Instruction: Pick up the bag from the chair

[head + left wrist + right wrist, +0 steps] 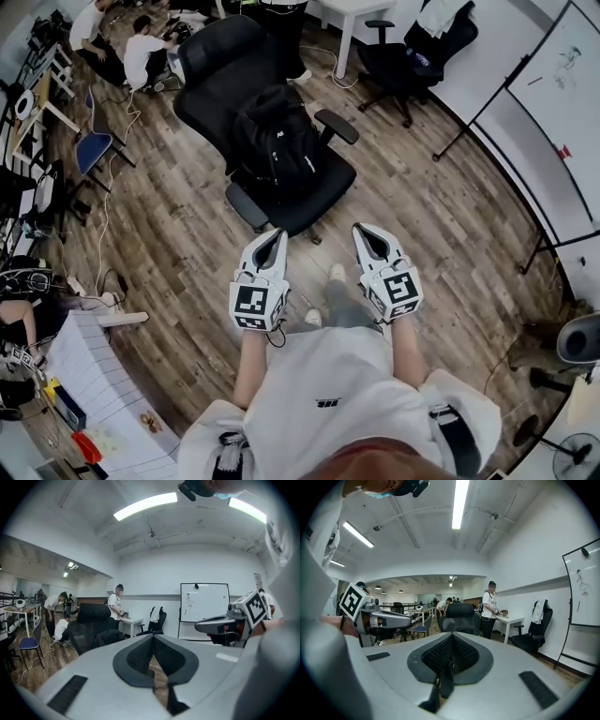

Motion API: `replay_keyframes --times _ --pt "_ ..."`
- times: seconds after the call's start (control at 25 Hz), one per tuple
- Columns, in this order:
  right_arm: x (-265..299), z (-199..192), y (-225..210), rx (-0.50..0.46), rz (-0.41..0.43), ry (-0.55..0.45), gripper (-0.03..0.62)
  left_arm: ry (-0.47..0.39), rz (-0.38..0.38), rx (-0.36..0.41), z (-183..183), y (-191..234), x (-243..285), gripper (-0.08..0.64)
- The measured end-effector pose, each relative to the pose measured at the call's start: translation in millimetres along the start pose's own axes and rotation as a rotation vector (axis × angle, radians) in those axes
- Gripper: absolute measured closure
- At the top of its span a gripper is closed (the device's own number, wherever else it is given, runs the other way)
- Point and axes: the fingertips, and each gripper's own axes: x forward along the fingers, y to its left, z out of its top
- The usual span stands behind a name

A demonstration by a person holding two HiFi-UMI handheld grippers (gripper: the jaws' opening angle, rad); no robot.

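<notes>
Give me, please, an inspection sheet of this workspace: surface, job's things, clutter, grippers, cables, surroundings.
Surface: wooden plank floor; no table is in use.
Job's things: black bag stands on the seat of the black office chair, against its backrest.
Clutter: blue chair at the left; second black chair at the top.
Grippers: left gripper and right gripper are side by side short of the chair, fingers together, holding nothing.
Cables: white cable runs over the floor at the left.
Surroundings: whiteboard at the right; seated person at the top left.
</notes>
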Motion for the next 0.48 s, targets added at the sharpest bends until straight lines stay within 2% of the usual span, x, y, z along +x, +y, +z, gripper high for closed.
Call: replay_keyframes --times 0.36,0.48 --pt "66 1 -65 -0.007 0.034 -0.007 0.598 -0.007 0.031 0.013 7 31 82 0.549" --pt "95 3 -93 -0.002 0.058 0.002 0.598 -0.015 0.045 -0.003 14 42 118 0.549"
